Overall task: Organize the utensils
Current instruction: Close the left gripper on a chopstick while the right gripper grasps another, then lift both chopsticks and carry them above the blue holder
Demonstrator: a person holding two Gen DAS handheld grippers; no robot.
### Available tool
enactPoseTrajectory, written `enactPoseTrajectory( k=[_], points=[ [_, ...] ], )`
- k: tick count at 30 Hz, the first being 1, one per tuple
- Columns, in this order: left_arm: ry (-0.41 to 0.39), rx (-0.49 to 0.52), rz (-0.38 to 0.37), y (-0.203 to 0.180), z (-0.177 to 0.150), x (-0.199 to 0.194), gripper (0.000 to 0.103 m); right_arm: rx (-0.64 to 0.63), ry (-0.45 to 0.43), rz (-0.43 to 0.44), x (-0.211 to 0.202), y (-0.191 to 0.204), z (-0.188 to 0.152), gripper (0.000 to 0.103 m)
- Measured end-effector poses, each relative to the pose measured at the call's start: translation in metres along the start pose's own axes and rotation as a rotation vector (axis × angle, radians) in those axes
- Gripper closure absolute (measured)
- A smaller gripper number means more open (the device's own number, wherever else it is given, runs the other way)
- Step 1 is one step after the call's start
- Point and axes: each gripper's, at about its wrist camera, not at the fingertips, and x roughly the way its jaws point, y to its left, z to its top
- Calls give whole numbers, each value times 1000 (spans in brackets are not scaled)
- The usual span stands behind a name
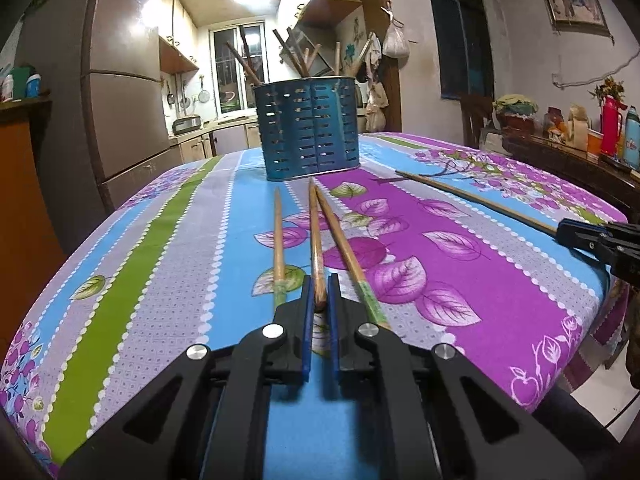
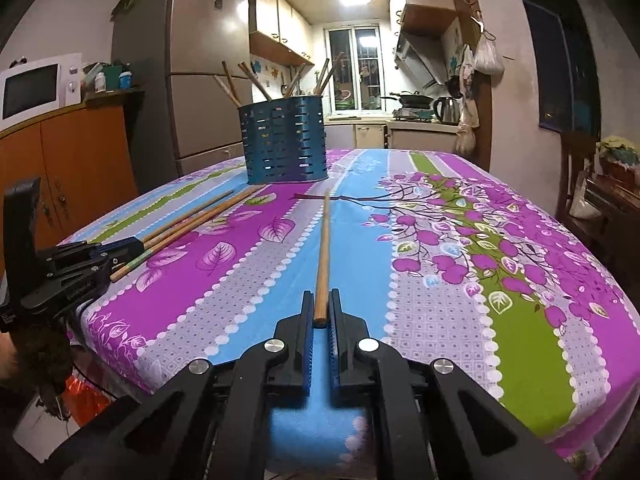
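Left gripper [image 1: 319, 296] jaws pinch, seemingly, the middle chopstick [image 1: 316, 240]; right gripper [image 2: 321, 312] jaws clamp a lone chopstick [image 2: 323, 256] near the counter's [image 2: 440, 320] front edge.

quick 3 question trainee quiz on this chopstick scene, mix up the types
1. True or false: the left claw is closed on a chopstick.
2. How many chopsticks lie on the tablecloth by the left claw, counting the one it grips? A) two B) three C) five
3. Fill in: the right claw grips a single chopstick that points toward the blue ____.

Key: 1 true; 2 B; 3 holder, which already has chopsticks standing in it.
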Motion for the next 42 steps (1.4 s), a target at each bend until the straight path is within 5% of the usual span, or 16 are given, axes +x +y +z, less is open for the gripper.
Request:
enactPoseTrajectory(
  k=[9,25,42],
  points=[
    [-100,4,-21,2,29,-30,98,-13,-87,-3,-29,0,27,95],
    [-289,83,-47,-6,113,-59,98,-175,-294,37,-72,8,135,95],
    [-311,105,-101,-9,193,-48,98,-181,-275,102,-41,-6,204,95]
  ],
)
